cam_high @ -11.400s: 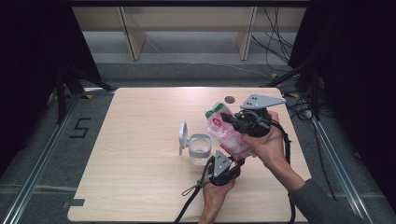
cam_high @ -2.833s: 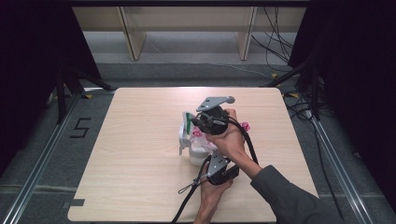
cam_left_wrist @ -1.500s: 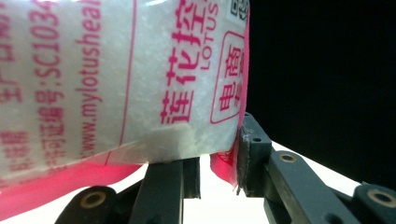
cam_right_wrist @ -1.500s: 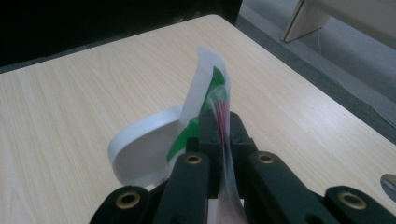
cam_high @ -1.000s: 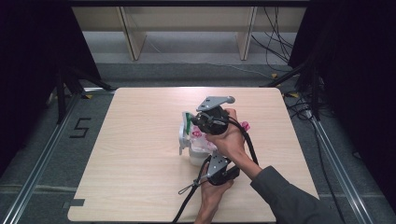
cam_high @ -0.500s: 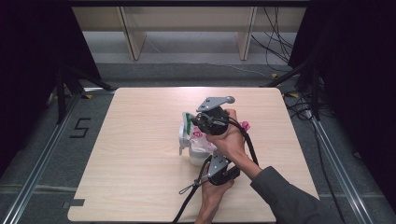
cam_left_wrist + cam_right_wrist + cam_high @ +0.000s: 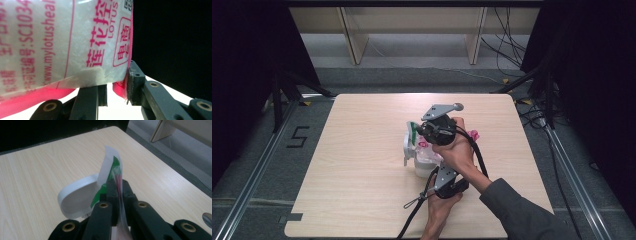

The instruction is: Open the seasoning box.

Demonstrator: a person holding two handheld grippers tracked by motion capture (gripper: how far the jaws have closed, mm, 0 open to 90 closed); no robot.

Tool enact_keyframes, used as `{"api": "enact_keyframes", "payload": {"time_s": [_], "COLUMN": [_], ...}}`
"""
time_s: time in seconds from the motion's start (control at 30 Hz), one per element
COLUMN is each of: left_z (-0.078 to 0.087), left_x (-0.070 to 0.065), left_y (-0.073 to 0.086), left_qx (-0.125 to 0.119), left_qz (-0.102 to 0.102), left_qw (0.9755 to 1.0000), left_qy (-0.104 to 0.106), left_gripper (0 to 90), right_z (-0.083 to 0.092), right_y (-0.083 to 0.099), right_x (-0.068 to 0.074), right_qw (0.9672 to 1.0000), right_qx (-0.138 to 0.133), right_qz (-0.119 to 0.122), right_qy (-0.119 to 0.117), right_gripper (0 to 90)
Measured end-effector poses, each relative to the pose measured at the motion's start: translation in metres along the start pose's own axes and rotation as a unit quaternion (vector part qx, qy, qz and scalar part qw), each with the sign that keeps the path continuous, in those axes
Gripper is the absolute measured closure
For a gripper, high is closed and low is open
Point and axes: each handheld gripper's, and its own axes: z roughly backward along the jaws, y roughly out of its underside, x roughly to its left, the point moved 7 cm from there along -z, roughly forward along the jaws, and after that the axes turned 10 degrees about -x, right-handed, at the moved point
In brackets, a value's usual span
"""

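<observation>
A clear jar (image 7: 424, 167) with a white flip lid (image 7: 408, 147) hanging open stands mid-table. Over it a white and pink bag (image 7: 419, 143) with a green top is tipped, its mouth toward the jar. My right gripper (image 7: 425, 131) is shut on the bag's thin edge (image 7: 115, 171), with the lid (image 7: 75, 197) just below. From the near side my left gripper (image 7: 435, 173) reaches the jar's lower part. In the left gripper view its jaws (image 7: 116, 81) stand partly apart, and the bag (image 7: 62, 37) hangs over their tips.
The pale wooden table (image 7: 362, 200) has bare room to the left and at the far side. A small dark disc (image 7: 208, 217) lies near the far right edge. Cables trail off the near edge, and shelf legs stand beyond the table.
Since the earliest frame my right gripper has carried the bag left and tipped it over the jar. Over the last second nothing has visibly moved.
</observation>
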Motion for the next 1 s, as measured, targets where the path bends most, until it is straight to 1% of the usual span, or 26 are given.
{"api": "enact_keyframes", "payload": {"time_s": [0.03, 0.07, 0.13, 0.17, 0.2, 0.23, 0.27, 0.3, 0.37, 0.4, 0.43, 0.47, 0.5, 0.53, 0.57, 0.6, 0.63, 0.67, 0.7, 0.77, 0.83, 0.87, 0.9, 0.97, 1.0], "left_z": [0.0007, 0.0012, 0.0009, -0.0025, 0.0027, 0.003, 0.0031, 0.0027, 0.0027, 0.0027, 0.0029, 0.0027, 0.0026, 0.0028, 0.0031, 0.0031, 0.003, 0.0028, 0.003, 0.0032, 0.0024, 0.0028, 0.0026, 0.003, 0.0029], "left_x": [0.0003, 0.0017, 0.0014, -0.0035, 0.003, 0.0033, 0.0036, 0.0035, 0.0032, 0.003, 0.0033, 0.0034, 0.0033, 0.0029, 0.0024, 0.0025, 0.0031, 0.0032, 0.0034, 0.0031, 0.0032, 0.0034, 0.0033, 0.0034, 0.0033], "left_y": [-0.0006, -0.0008, -0.0005, -0.0026, 0.0009, 0.0005, 0.0003, 0.0006, 0.0012, 0.0009, 0.0005, 0.0004, 0.0006, 0.0006, 0.0003, 0.0001, 0.0, -0.0001, 0.0001, 0.0004, 0.0002, 0.0003, 0.0003, 0.001, 0.0011], "left_qx": [0.0, -0.001, -0.001, -0.023, 0.013, 0.011, 0.012, 0.012, 0.014, 0.012, 0.011, 0.012, 0.012, 0.013, 0.011, 0.01, 0.011, 0.01, 0.011, 0.011, 0.01, 0.014, 0.012, 0.014, 0.013], "left_qz": [0.0, -0.001, 0.002, 0.028, -0.015, -0.015, -0.017, -0.014, -0.015, -0.015, -0.016, -0.016, -0.012, -0.01, -0.01, -0.012, -0.013, -0.012, -0.013, -0.014, -0.013, -0.014, -0.015, -0.017, -0.016], "left_qw": [1.0, 1.0, 1.0, 0.9993, 0.9998, 0.9998, 0.9998, 0.9998, 0.9998, 0.9998, 0.9998, 0.9998, 0.9999, 0.9999, 0.9999, 0.9999, 0.9999, 0.9999, 0.9999, 0.9998, 0.9999, 0.9998, 0.9998, 0.9998, 0.9998], "left_qy": [-0.002, -0.002, 0.0, 0.0, 0.002, -0.001, -0.001, 0.002, 0.001, 0.001, -0.001, 0.0, 0.001, 0.003, 0.003, 0.003, 0.0, 0.002, 0.003, 0.001, 0.002, 0.003, 0.002, 0.002, 0.003], "left_gripper": [73.5, 73.5, 73.6, 73.5, 73.5, 73.5, 73.5, 73.6, 73.5, 73.5, 73.5, 73.5, 73.6, 73.5, 73.5, 73.5, 73.5, 73.6, 73.6, 73.6, 73.6, 73.6, 73.5, 73.6, 73.6], "right_z": [0.0, 0.0009, 0.0002, -0.0007, -0.0019, -0.002, -0.0013, -0.002, -0.0018, -0.0015, -0.0015, -0.0015, -0.0011, -0.0016, -0.0013, -0.0021, -0.0021, -0.002, -0.002, -0.0019, -0.0022, -0.0021, -0.0022, -0.0023, -0.0012], "right_y": [0.0, -0.0029, -0.0027, -0.0011, -0.0001, -0.0003, -0.0019, -0.002, 0.0, -0.0006, -0.0019, -0.0019, -0.0024, -0.0018, -0.0004, -0.0013, -0.0013, -0.0024, -0.0028, -0.0019, -0.0021, -0.0021, -0.002, -0.0019, -0.0011], "right_x": [0.0, -0.0002, 0.0001, 0.0001, 0.0012, 0.0016, 0.001, -0.0005, 0.001, 0.0012, 0.0006, 0.0006, 0.0, -0.0006, 0.0009, 0.0013, 0.0013, 0.0001, -0.0003, 0.0, -0.0004, -0.0007, -0.0003, -0.0009, -0.0004], "right_qw": [1.0, 0.9999, 0.9999, 1.0, 1.0, 1.0, 1.0, 0.9999, 1.0, 1.0, 1.0, 1.0, 0.9999, 0.9999, 1.0, 1.0, 1.0, 0.9999, 0.9999, 0.9999, 0.9999, 0.9999, 0.9999, 0.9999, 1.0], "right_qx": [0.0, -0.009, -0.011, -0.005, -0.005, -0.003, -0.007, -0.011, 0.0, 0.0, -0.006, -0.006, -0.01, -0.011, -0.002, -0.007, -0.007, -0.011, -0.014, -0.008, -0.009, -0.011, -0.011, -0.011, -0.004], "right_qz": [0.0, -0.004, -0.005, 0.003, 0.003, 0.004, 0.003, 0.005, 0.002, 0.002, 0.005, 0.005, -0.002, -0.003, -0.001, -0.002, -0.002, 0.005, 0.002, 0.006, 0.008, 0.004, 0.001, 0.003, -0.005], "right_qy": [0.0, -0.002, -0.001, -0.001, 0.002, 0.002, -0.002, -0.001, 0.0, 0.0, -0.003, -0.003, -0.001, 0.002, -0.002, 0.0, 0.0, -0.003, -0.001, -0.003, -0.003, 0.001, -0.003, -0.003, -0.003], "right_gripper": [89.0, 89.0, 89.0, 89.0, 89.0, 89.0, 89.0, 89.0, 89.0, 88.9, 88.9, 88.9, 89.0, 89.0, 88.9, 88.9, 88.9, 88.9, 89.0, 88.9, 89.0, 88.9, 88.9, 88.9, 88.9]}}
